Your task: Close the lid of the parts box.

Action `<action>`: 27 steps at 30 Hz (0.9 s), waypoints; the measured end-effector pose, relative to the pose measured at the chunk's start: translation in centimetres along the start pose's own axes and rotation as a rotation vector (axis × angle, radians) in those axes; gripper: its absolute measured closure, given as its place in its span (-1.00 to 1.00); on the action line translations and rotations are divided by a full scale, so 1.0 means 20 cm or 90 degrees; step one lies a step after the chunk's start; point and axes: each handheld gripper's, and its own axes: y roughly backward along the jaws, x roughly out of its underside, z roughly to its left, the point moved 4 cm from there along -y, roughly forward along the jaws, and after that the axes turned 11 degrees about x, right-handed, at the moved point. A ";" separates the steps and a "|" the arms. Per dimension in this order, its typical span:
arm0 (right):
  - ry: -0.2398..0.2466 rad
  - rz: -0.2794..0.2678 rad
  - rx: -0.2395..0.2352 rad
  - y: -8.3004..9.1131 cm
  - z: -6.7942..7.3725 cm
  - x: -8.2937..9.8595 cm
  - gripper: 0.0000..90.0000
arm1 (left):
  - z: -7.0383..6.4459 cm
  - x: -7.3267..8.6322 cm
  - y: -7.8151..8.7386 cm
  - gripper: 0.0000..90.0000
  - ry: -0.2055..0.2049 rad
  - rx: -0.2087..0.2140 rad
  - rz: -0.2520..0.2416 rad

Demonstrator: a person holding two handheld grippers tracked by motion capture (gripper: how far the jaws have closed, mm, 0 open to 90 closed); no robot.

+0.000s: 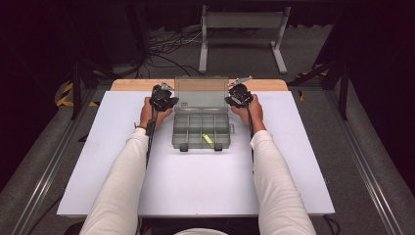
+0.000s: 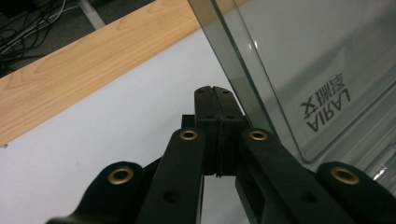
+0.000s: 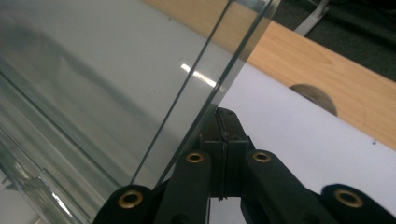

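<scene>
left gripper (image 2: 214,89): jaws pressed flat together, nothing between them. The tips sit right beside the left edge of the open lid; can't tell if they actually touch the plastic. In the high view it's at the box's back left corner (image 1: 164,96).

right gripper (image 3: 223,113): same deal, jaws closed on each other with only a thin seam showing. It sits just beside the lid's right edge, and contact is hard to call there too. In the high view it's at the back right corner (image 1: 239,94).

lid (image 1: 201,94): clear, smoky plastic, standing up at the back of the box. There's printed lettering on it, seen mirrored through the plastic in the left gripper view (image 2: 327,105). Its far edges are cut off in both gripper views.

organizer box (image 1: 201,132): grey, divided into small compartments, two dark latches on the near edge, sitting mid-table toward the far side.

yellow piece (image 1: 208,140): lying in a front-row compartment, right of centre; too small to say what it is.

table (image 1: 195,181): white sheet over a wooden top, with the wood (image 1: 142,84) showing along the far edge.

hands: one wraps each gripper, white sleeves coming in from the bottom.
</scene>
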 end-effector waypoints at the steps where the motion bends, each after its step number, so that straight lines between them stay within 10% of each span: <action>1: 0.001 -0.004 0.001 0.01 0.00 -0.01 1.00 | 0.00 0.00 0.01 0.99 0.005 0.003 -0.002; 27: -0.027 -0.075 0.032 0.16 -0.01 -0.09 1.00 | -0.06 -0.12 0.14 1.00 -0.006 -0.037 -0.031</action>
